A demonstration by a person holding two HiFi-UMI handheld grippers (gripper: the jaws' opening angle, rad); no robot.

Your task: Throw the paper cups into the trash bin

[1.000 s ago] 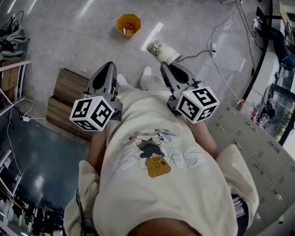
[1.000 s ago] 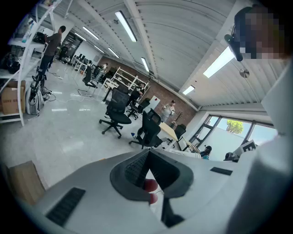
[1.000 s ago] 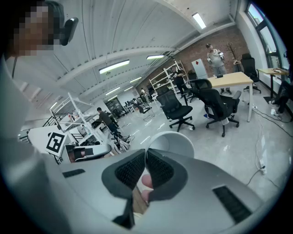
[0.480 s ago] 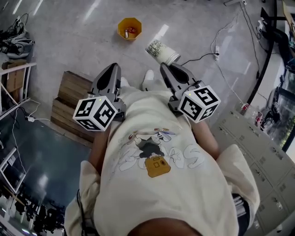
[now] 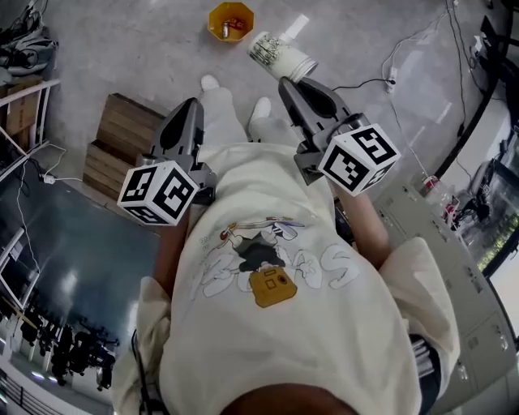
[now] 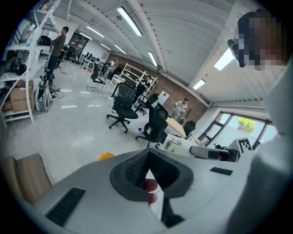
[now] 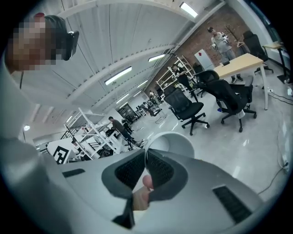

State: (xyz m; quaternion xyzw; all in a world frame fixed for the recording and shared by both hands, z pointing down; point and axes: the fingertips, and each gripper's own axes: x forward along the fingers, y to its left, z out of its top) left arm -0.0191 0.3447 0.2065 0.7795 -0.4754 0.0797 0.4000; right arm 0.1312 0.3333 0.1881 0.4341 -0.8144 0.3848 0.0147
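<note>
Floor: pale grey and glossy (image 5: 146, 49), with a wooden pallet (image 5: 122, 150) at my left and office chairs (image 6: 123, 103) further off.
Trash bin: orange (image 5: 230, 21), standing on the floor ahead of my feet.
Paper cup: patterned (image 5: 280, 55), tipped on its side in the air, near the trash bin but apart from it.
Right gripper: (image 5: 287, 81) my jaws are nearly together, pinching the paper cup's wall at the rim.
Left gripper: (image 5: 193, 105) my jaws are closed on each other with nothing between them, held low beside my body.
</note>
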